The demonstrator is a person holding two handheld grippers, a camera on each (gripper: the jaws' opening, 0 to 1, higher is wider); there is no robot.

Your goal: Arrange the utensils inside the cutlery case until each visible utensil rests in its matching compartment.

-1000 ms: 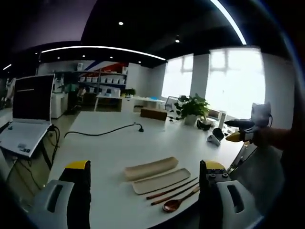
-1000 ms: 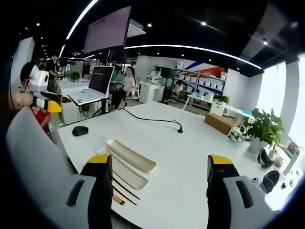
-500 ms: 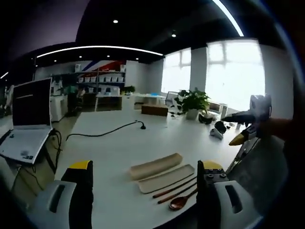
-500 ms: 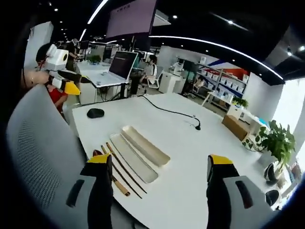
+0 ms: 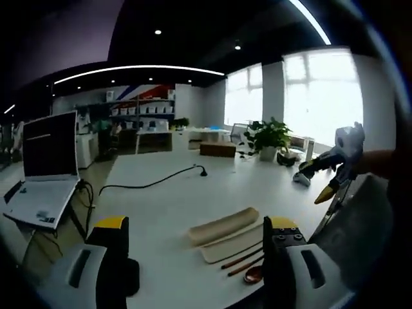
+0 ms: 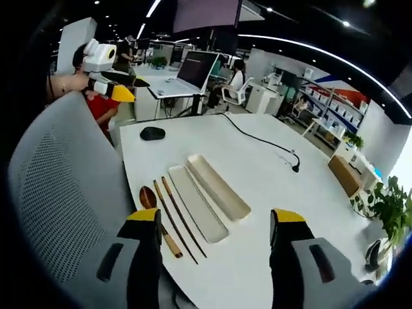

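Both tools hang above the white worktop (image 6: 270, 174) with jaws spread, empty: right tool (image 6: 215, 254), left tool (image 5: 193, 257). The beige oblong cutlery case tray (image 6: 217, 187) and its flat lid (image 6: 196, 211) lie side by side near the edge; thin dark wooden chopsticks (image 6: 179, 219) and a brown wooden spoon (image 6: 153, 209) sit outside.

Risk: the slim, smooth sticks may roll or be nudged off that near edge during a pinch.

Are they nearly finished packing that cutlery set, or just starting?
Just starting, it seems. Done: nothing. The open case and its lid lie empty on the table. In hand: nothing; the left gripper and right gripper are open above the table. Left: the chopsticks and spoon beside the lid.
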